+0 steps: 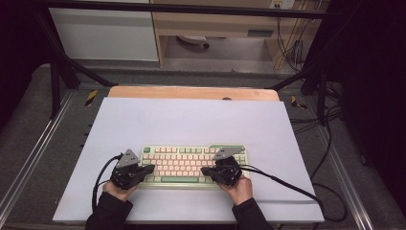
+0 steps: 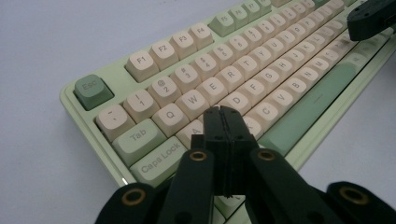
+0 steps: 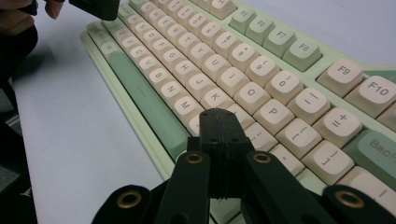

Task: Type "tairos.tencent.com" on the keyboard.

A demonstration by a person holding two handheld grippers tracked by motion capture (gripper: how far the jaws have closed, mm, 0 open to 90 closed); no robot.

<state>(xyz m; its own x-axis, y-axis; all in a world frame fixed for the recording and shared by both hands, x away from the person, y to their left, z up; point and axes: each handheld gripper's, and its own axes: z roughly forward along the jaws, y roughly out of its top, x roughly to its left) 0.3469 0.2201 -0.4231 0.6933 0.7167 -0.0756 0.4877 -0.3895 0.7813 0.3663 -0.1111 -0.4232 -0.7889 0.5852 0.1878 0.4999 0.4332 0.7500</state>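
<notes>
On the white mat lies a green keyboard; both grippers, left and right, hover over its ends, jaws pressed together, holding nothing.
</notes>
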